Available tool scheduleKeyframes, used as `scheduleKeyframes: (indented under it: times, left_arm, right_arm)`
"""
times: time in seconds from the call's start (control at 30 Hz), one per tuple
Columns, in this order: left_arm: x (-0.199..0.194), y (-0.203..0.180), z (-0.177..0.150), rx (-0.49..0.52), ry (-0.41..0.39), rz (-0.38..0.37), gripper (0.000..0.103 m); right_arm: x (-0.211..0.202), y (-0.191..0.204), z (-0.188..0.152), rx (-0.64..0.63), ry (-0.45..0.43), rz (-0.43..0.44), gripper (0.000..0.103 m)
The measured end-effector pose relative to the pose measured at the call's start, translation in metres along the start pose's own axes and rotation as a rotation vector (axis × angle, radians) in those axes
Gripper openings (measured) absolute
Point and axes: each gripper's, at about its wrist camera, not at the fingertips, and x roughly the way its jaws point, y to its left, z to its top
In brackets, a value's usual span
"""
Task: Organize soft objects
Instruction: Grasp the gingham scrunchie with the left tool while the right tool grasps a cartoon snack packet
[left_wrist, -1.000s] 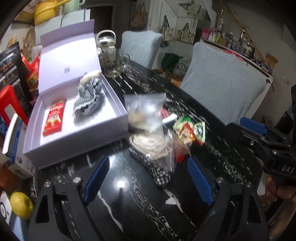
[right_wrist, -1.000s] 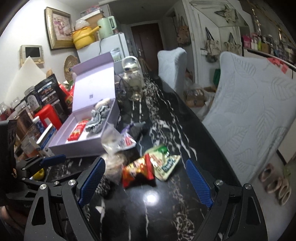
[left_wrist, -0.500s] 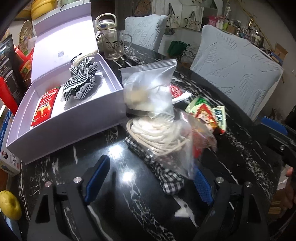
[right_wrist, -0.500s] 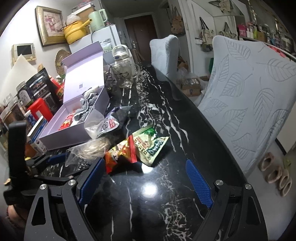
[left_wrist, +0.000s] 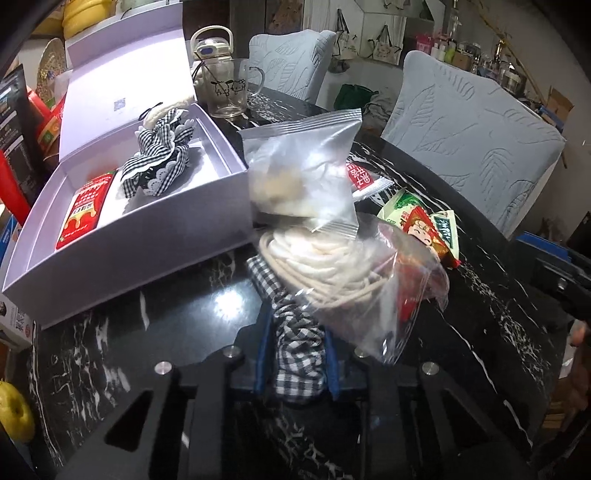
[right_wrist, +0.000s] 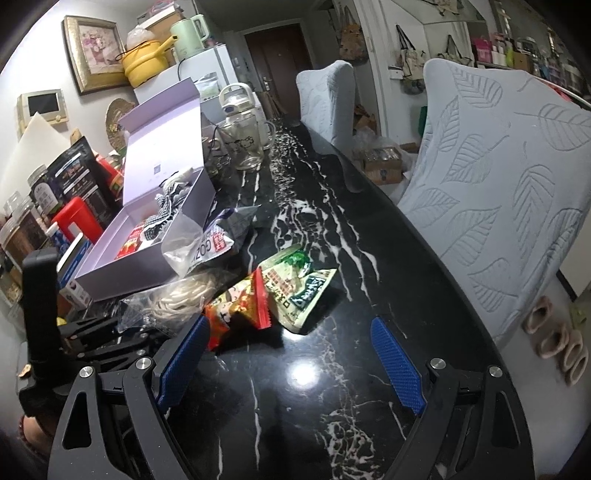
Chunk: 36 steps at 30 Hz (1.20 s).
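Checked black-and-white fabric (left_wrist: 295, 354) sits pinched between the blue pads of the left gripper (left_wrist: 295, 363) at the lower centre of the left wrist view, its jaws drawn in tight against the cloth. The fabric runs up into a clear plastic bag (left_wrist: 354, 280) holding a coil of cream cord (left_wrist: 317, 258), and a second clear bag (left_wrist: 303, 173) with pale lumps stands just above it, leaning against the lilac box (left_wrist: 122, 243). Only this view looks down into the box: a second checked fabric piece (left_wrist: 159, 166) with lace edging lies in it beside a red sachet (left_wrist: 83, 208), the lid propped open at upper left. A lemon (left_wrist: 14, 417) shows at the lower left edge.

The right wrist view gives the wider scene. The right gripper (right_wrist: 291, 363) hangs with its blue pads spread wide over bare black marble table (right_wrist: 332, 406), holding nothing. Ahead of it lie a red snack packet (right_wrist: 240, 306) and a green snack packet (right_wrist: 295, 280), overlapping, with the bagged cord at centre left and the left gripper's black frame below it. A glass mug (right_wrist: 245, 146) stands beyond the box, and two pale blue chairs (right_wrist: 498, 184) line the right side.
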Motion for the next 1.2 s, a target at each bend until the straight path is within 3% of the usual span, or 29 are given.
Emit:
scheduleKeyframes:
  times: [0.27, 0.53, 0.73, 1.07, 1.13, 1.2]
  left_arm:
    - [-0.034, 0.020, -0.009, -0.046, -0.041, -0.014, 0.024]
    - [-0.069, 0.036, -0.013, -0.082, -0.105, -0.001, 0.024]
    - [-0.071, 0.037, -0.014, -0.097, -0.115, -0.013, 0.024]
    - [-0.065, 0.044, -0.016, -0.134, -0.096, -0.025, 0.024]
    - [-0.064, 0.045, -0.016, -0.139, -0.093, -0.027, 0.024]
    - [-0.063, 0.046, -0.016, -0.140, -0.093, -0.029, 0.024]
  right_arm:
    - [0.012, 0.014, -0.001, -0.047, 0.015, -0.011, 0.090]
    - [0.027, 0.032, 0.000, -0.081, 0.029, 0.046, 0.089]
    - [0.040, 0.045, 0.008, -0.152, 0.028, 0.046, 0.084]
    - [0.069, 0.054, 0.008, -0.264, 0.104, 0.007, 0.077]
    - [0.069, 0.055, 0.008, -0.267, 0.108, 0.007, 0.074]
    - [0.071, 0.056, 0.007, -0.269, 0.124, 0.020, 0.059]
